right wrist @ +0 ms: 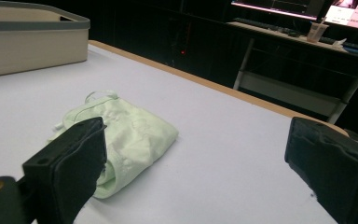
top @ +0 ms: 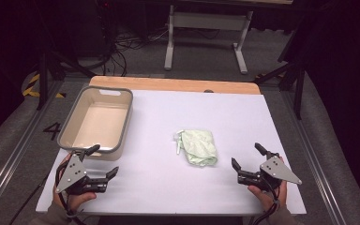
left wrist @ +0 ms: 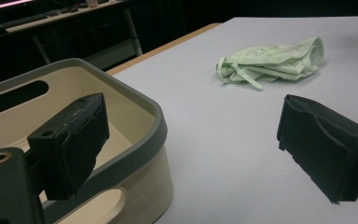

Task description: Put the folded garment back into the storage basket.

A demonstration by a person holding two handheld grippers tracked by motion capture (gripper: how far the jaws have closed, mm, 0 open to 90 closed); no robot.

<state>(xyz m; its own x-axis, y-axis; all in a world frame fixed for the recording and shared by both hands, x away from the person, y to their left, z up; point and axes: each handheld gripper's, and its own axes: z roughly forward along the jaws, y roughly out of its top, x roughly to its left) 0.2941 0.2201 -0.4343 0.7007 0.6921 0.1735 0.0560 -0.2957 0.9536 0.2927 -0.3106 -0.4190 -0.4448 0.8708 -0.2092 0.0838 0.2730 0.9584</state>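
Observation:
A crumpled pale green cloth (top: 198,147) with loose ties lies near the middle of the white table top (top: 168,117). A beige basin with a grey rim (top: 65,129) stands at the left, nothing inside it. My left gripper (top: 103,161) rests at the front left, just in front of the basin's near corner, jaws wide open and bare. At the front right, my right gripper (top: 248,157) is open too, a short way right of the cloth. The cloth (left wrist: 270,60) lies beyond the left jaws, with the basin (left wrist: 121,121) beside them. The cloth (right wrist: 126,140) sits just past the right jaws.
The white sheet covers a wooden table (top: 168,84) whose far edge shows bare wood. Beyond it a white desk frame (top: 206,33) and cables stand on the floor. Metal rails (top: 318,164) run along both sides of the table.

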